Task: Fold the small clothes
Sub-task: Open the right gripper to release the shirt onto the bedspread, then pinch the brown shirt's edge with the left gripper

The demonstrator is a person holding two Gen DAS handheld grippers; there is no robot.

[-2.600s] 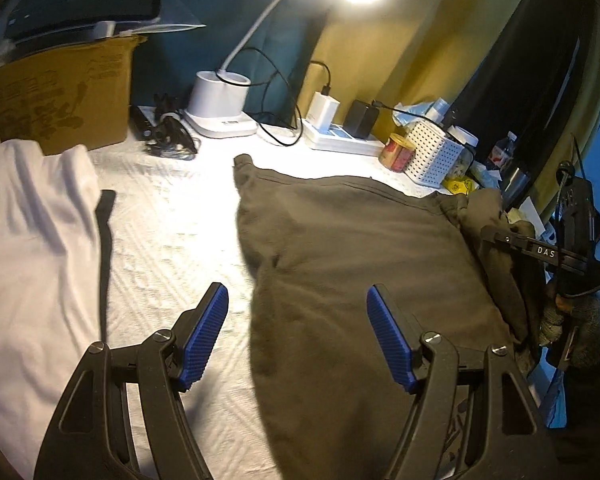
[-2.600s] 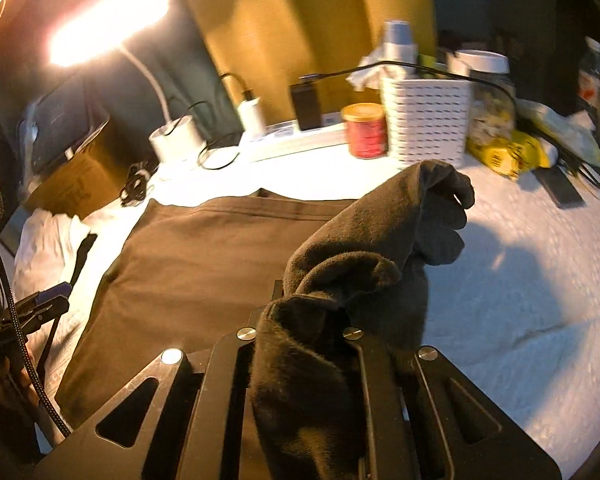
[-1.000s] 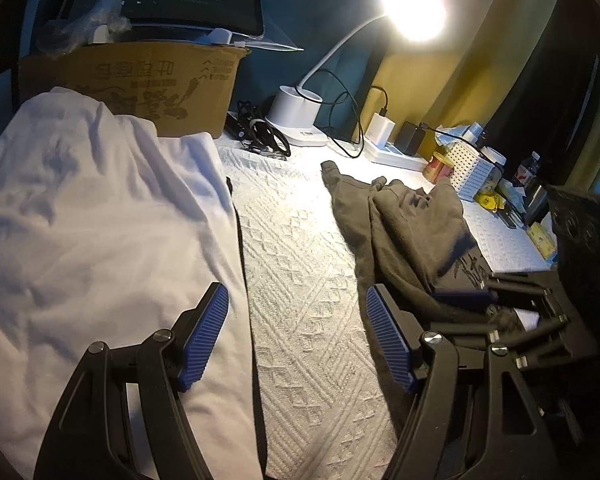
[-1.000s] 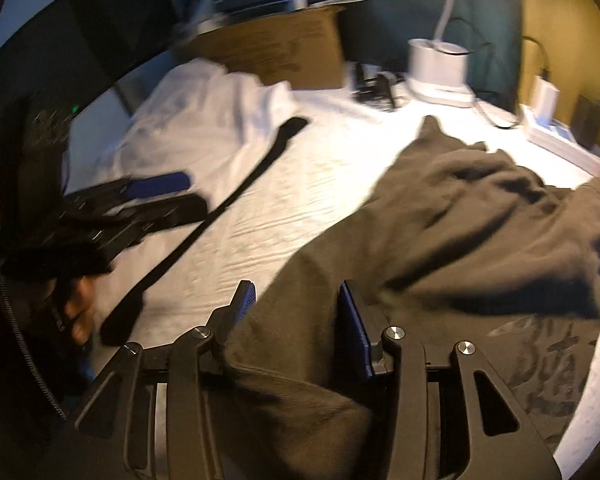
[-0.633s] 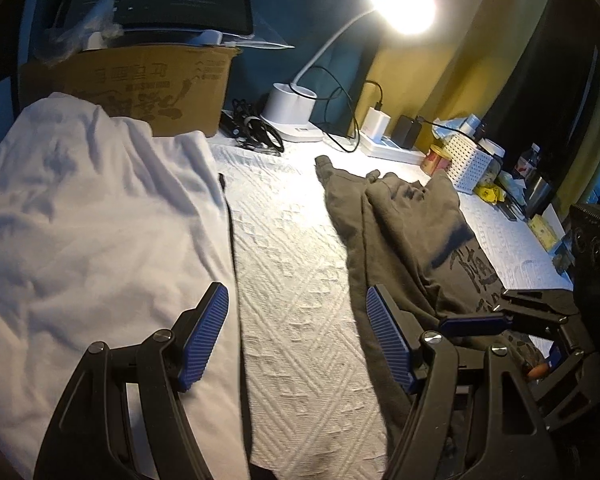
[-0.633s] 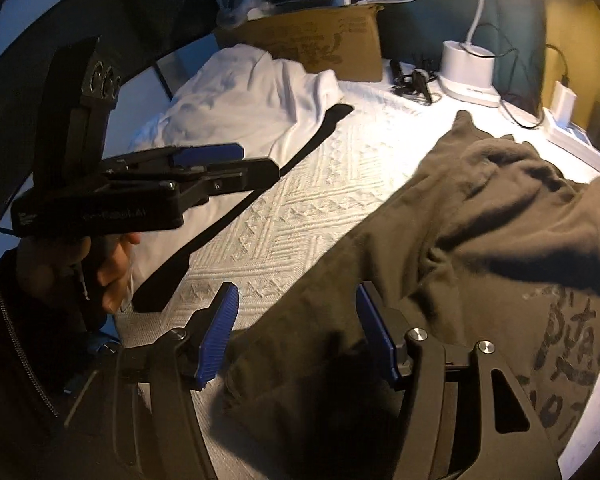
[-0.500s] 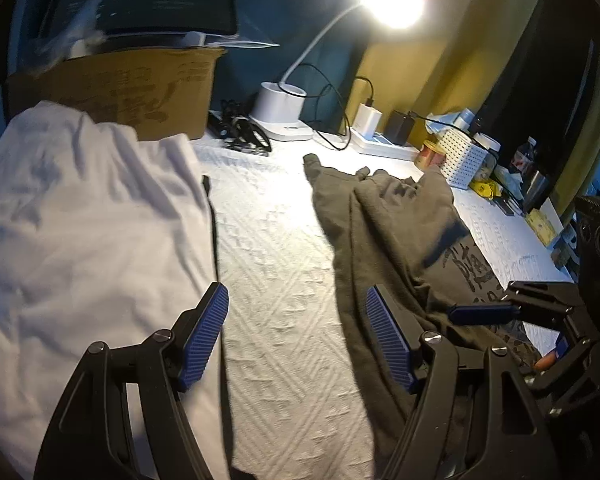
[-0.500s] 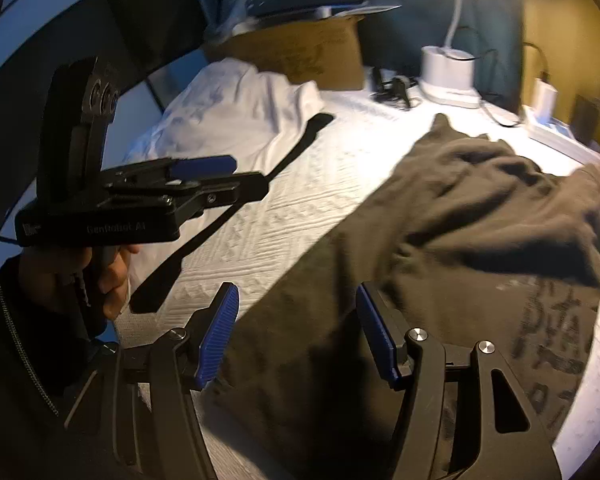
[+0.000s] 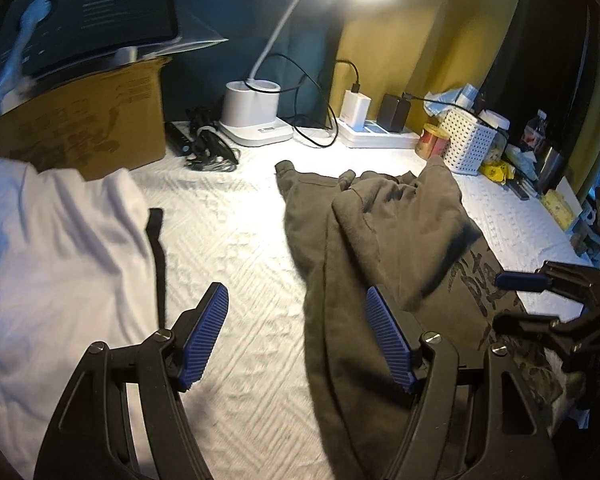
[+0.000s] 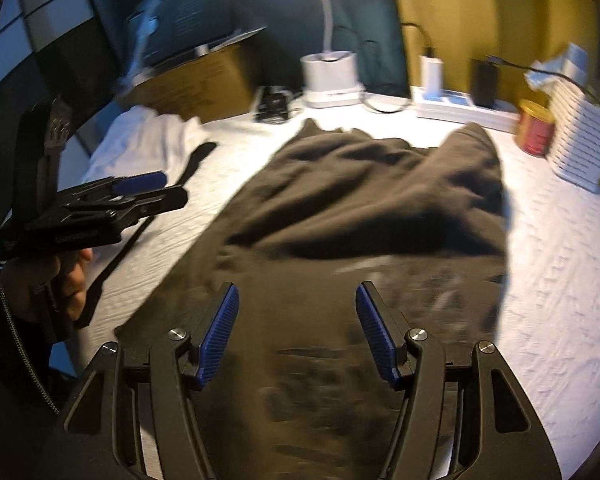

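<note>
Both grippers are matte black plastic: the left gripper (image 9: 296, 344) and right gripper (image 10: 296, 334) carry ribbed blue pads and round silver screws. A braided black cable (image 10: 18, 330) runs past the dark sleeve (image 10: 4, 320).

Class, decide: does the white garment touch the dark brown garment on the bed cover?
Apart. The left wrist view shows a wide strip of bare white bed cover between the white garment and the dark brown garment.

Two garments on a white bench
The left gripper (image 9: 296, 340), jaws apart and empty, hovers between a white shirt (image 9: 56, 248) and a rumpled dark shirt (image 9: 384, 256); right gripper (image 9: 540, 300) at the right edge.
</note>
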